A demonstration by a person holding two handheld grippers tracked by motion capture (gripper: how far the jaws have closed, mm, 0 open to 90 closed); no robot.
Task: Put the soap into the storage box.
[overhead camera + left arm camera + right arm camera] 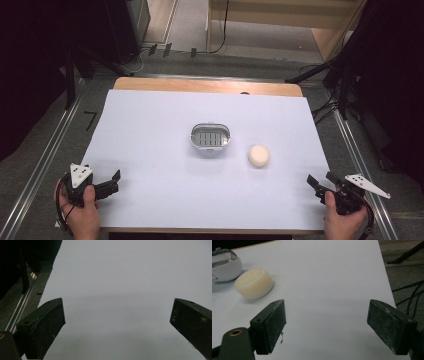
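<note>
- Table [150, 210]: covered by a wide white sheet, a strip of bare wood showing along the far edge, grey floor and metal rails on both sides.
- Left gripper [118, 181]: sat low at the near left corner of the sheet, held in a hand [82, 217], grey three-cornered plate on top, jaws pointing right toward the middle. Jaws stood wide apart in the left gripper view [117, 317], gripping nothing, just bare white sheet between them.
- Right gripper [320, 181]: parked at the near right corner, held in the other hand [342, 222], plate angled out over the table edge, jaws pointing left and away. Spread wide too in the right gripper view [327, 322], nothing between the pads, plain sheet beneath.
- Dish [210, 137]: white, oval, with a slotted grey insert, sitting upright near the centre of the sheet, well apart from both grippers. Caught at the top left corner of the right gripper view [224, 267], with a clear rim above a white wall.
- Soap [258, 155]: round, cream-coloured cake, lying flat on the sheet just to the right of the dish and a little nearer the person, close to the dish but not inside it. Between dish and right gripper, nearer the dish. Seen ahead and to the left of the left-hand jaw in the right gripper view [254, 283], untouched, apart from both jaws.
</note>
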